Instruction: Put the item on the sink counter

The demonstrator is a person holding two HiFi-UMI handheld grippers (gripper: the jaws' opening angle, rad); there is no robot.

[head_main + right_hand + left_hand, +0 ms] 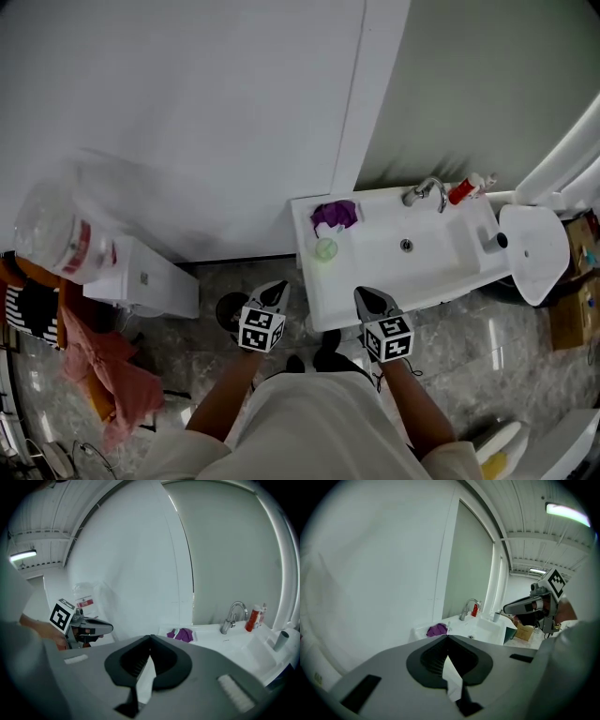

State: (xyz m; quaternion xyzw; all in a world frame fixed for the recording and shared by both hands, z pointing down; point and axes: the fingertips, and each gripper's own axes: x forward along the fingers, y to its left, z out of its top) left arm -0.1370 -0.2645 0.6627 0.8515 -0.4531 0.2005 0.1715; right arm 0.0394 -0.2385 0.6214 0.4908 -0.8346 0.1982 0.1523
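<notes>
The white sink counter [314, 309] stands in front of me against the wall. On its left end lie a purple cloth [334, 214] and, nearer me, a small green cup [325, 248]. In the gripper views the purple cloth [437, 630] [182, 633] lies ahead on that counter. My left gripper [277, 292] hangs just left of the counter's near corner, its jaws shut and empty. My right gripper [368, 298] hovers over the counter's front edge, also shut on nothing. Each gripper shows in the other's view, the right gripper [529, 605] and the left gripper [89, 629].
A faucet [427, 192], a red bottle [462, 190] and a grey cup [494, 242] stand around the basin. A white box [141, 277], a plastic bag [66, 234] and pink cloth [103, 366] sit to the left. A white fixture [532, 248] and cardboard boxes [572, 309] lie right.
</notes>
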